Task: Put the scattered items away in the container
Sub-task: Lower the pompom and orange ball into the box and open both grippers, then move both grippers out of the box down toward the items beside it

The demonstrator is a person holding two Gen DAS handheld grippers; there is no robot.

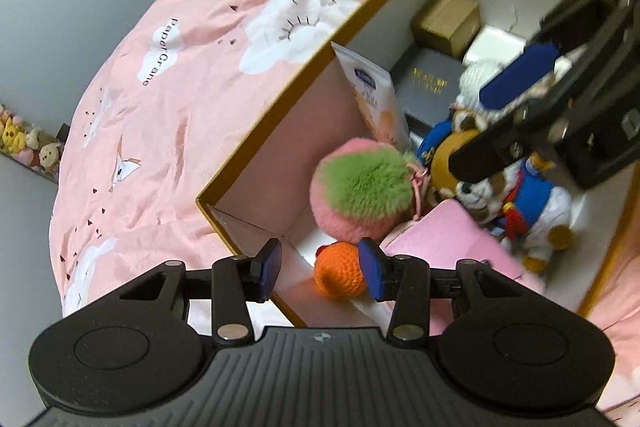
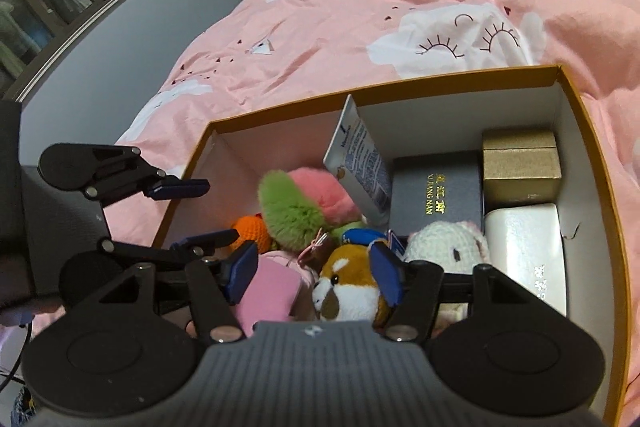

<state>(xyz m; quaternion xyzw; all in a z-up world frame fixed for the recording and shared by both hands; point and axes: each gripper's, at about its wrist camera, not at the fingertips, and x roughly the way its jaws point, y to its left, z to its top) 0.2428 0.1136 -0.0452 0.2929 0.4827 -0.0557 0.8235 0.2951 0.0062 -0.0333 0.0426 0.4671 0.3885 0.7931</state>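
You read "PaperCrane" on the pink bedcover [image 1: 160,51], and gold "XI JIANG NAN" on the dark box [image 2: 437,191].

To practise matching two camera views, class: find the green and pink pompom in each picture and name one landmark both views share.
Left wrist view: the pompom lies inside the box, centre of the picture, just above the orange knitted toy.
Right wrist view: the pompom lies inside the box, left of centre.
Shared landmark: the dark box with gold lettering.
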